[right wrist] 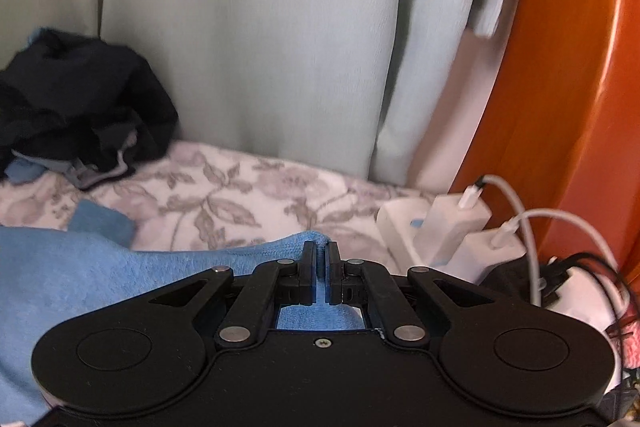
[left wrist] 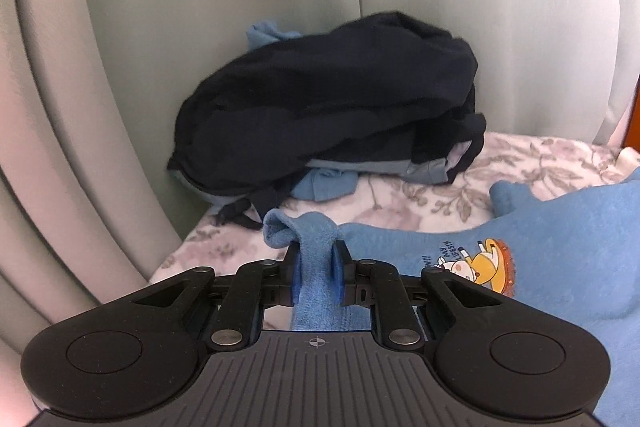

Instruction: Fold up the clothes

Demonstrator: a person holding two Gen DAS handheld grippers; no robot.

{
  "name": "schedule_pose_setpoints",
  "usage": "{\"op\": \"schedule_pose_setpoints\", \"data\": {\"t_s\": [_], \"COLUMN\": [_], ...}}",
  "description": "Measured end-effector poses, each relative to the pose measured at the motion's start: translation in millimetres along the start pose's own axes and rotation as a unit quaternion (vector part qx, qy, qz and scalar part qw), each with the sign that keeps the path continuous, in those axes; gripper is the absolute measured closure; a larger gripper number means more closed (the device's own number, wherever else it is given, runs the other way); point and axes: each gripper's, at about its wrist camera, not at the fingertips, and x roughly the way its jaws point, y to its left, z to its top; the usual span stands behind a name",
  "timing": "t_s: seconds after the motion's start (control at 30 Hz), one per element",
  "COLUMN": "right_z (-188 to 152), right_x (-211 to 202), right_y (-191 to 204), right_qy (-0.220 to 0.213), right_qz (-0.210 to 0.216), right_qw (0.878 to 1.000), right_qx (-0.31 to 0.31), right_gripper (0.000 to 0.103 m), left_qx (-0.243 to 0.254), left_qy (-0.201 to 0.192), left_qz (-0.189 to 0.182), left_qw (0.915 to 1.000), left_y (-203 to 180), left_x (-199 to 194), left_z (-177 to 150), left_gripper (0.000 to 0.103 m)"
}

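Note:
A blue garment (left wrist: 560,267) with a cartoon print lies on the floral bedspread (left wrist: 420,199). My left gripper (left wrist: 318,251) is shut on a bunched fold of the blue garment, which runs back between the fingers. In the right wrist view my right gripper (right wrist: 322,247) is shut on another edge of the same blue garment (right wrist: 80,267), which spreads to the left over the floral bedspread (right wrist: 240,195).
A pile of dark and blue clothes (left wrist: 328,107) sits at the back by the pale curtain (left wrist: 200,7); it also shows in the right wrist view (right wrist: 72,107). White chargers with cables (right wrist: 460,223) lie at the right, next to an orange wooden headboard (right wrist: 560,87).

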Motion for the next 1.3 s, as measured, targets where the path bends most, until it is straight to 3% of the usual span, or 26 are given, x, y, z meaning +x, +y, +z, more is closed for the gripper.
{"op": "schedule_pose_setpoints", "data": {"t_s": [0.47,0.63,0.8,0.93,1.03,1.17,1.3], "right_z": [-15,-11,-7,-1,3,3,-16], "right_x": [25,9,-19,-54,-87,-136,-183], "right_y": [10,4,-1,-7,-10,-14,-18], "right_qy": [0.032,0.023,0.006,-0.017,-0.043,-0.072,-0.084], "right_qz": [-0.012,-0.014,-0.016,-0.012,-0.010,-0.011,0.014], "right_qw": [0.999,0.999,0.999,0.999,0.998,0.996,0.996], "right_qx": [-0.024,-0.018,-0.027,-0.027,-0.034,-0.042,-0.041], "right_gripper": [0.097,0.070,0.067,0.060,0.058,0.055,0.055], "left_qx": [0.010,0.013,0.004,0.010,0.009,-0.008,-0.031], "left_qy": [0.023,0.030,0.031,0.023,0.013,-0.001,-0.009], "left_qz": [0.005,0.009,0.007,0.012,0.018,0.027,0.010], "left_qw": [0.9997,0.9994,0.9995,0.9996,0.9997,0.9996,0.9994], "left_y": [1,6,12,15,20,31,41], "left_x": [8,-6,-31,-59,-80,-110,-143], "left_z": [-6,-7,-9,-7,-4,-1,-11], "left_gripper": [0.082,0.069,0.061,0.060,0.047,0.046,0.044]}}
